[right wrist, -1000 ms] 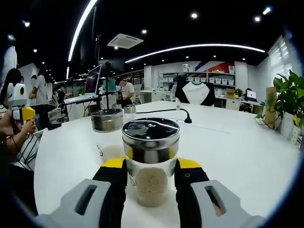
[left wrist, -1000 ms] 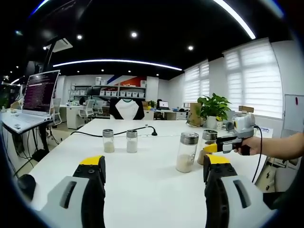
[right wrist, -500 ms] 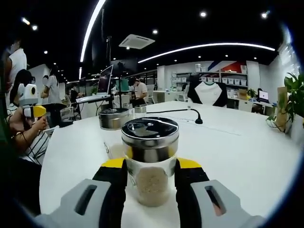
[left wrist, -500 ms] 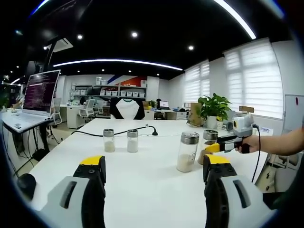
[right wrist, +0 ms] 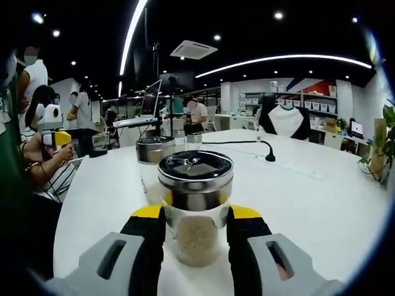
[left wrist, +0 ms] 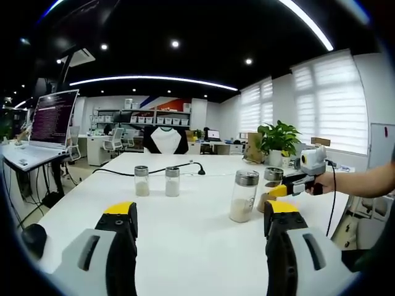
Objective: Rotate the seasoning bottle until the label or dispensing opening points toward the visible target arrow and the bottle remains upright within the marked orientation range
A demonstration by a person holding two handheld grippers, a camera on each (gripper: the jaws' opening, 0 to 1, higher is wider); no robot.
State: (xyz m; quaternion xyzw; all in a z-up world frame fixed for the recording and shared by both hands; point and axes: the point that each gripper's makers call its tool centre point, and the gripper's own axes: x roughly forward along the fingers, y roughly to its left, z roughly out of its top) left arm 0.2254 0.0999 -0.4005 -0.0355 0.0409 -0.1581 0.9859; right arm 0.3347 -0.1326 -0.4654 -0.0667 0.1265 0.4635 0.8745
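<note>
right gripper (right wrist: 196, 225): jaws clamped on upright seasoning bottle (right wrist: 196, 209), steel lid | left gripper (left wrist: 200, 216): jaws wide, over bare white table (left wrist: 185, 234) | second bottle (left wrist: 242, 197) just beside held one

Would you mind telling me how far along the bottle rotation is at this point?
Done: the right gripper is shut on the bottle, which stands upright on the table. In hand: the turn itself; its metal lid faces the camera. Left: aligning it, though no arrow or label is visible to judge by. The left gripper is open, idle.
</note>
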